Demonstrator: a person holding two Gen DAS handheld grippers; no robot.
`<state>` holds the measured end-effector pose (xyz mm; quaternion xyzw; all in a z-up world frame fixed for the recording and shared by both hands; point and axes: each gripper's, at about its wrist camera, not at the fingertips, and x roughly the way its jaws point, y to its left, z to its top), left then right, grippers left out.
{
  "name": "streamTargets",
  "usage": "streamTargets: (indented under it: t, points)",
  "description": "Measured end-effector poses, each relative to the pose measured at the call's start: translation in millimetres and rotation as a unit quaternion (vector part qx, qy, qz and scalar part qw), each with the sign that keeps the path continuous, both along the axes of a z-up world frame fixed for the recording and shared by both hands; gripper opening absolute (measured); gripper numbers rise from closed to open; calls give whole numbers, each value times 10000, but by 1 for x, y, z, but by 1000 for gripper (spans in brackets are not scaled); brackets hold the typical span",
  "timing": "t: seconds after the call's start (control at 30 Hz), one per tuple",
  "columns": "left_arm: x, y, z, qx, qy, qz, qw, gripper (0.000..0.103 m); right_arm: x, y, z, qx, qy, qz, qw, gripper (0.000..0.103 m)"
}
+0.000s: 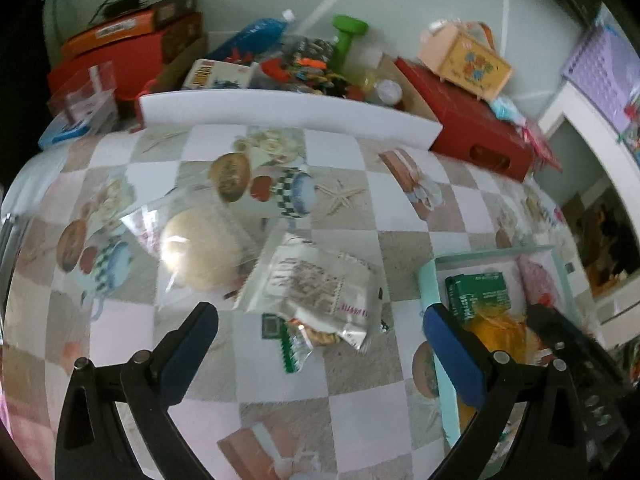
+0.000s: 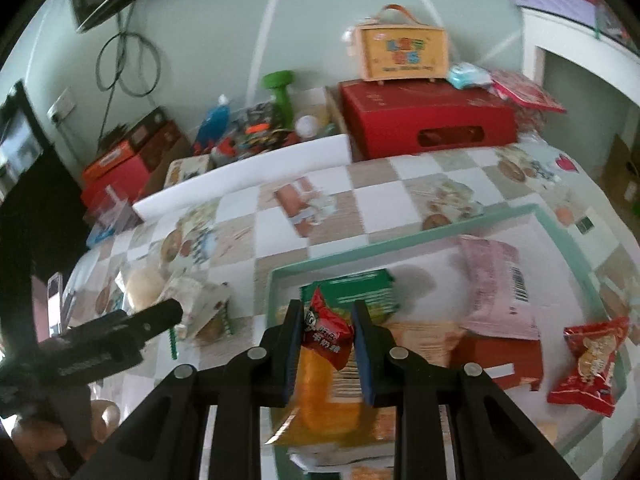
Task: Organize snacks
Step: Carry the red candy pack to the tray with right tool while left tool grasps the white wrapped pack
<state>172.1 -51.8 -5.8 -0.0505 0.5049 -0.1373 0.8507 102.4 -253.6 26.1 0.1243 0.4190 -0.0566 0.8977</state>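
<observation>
My right fingers (image 2: 325, 344) are pinching a red snack packet (image 2: 326, 334) above the teal tray (image 2: 400, 240). My left fingers (image 1: 320, 344) are spread wide, empty, over clear-wrapped snacks (image 1: 316, 284) lying on the bench (image 1: 352, 400).

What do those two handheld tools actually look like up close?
Both match: the left tool and right tool are black plastic, with angular linked arms joined by round silver pins. Each finger carries a flat dark blue pad. No cables or sleeves are visible.

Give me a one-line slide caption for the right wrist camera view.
Right tongs clamp a small red snack packet above the mint-rimmed tray of snacks on a checkered tablecloth.
</observation>
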Motion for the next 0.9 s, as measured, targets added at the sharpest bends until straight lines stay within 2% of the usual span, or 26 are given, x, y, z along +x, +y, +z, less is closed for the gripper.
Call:
streamTargets:
  t: [0.27, 0.3, 0.37, 0.57, 0.7, 0.77, 0.9]
  points:
    - [17, -22, -19, 469, 179, -165, 9986, 101, -3, -15, 0, 186, -11, -132, 9997, 26]
    - [19, -23, -21, 496, 199, -156, 9984, 98, -3, -16, 0, 192, -15, -135, 9997, 26]
    - [20, -24, -25, 589, 249, -150, 9978, 85, -3, -17, 1, 197, -22, -142, 9997, 26]
    - [18, -29, -28, 766, 256, -135, 9966, 77, -2, -19, 0, 259, -16, -155, 9995, 26]
    - [16, -30, -27, 779, 254, -128, 9966, 72, -3, -21, 1, 306, -26, -185, 9994, 26]
    - [14, -28, -26, 750, 240, -88, 9969, 65, -4, -22, 1, 328, -28, -195, 9993, 26]
    - [8, -23, -23, 615, 192, -36, 9979, 64, -4, -25, 1, 386, -39, -218, 9990, 26]
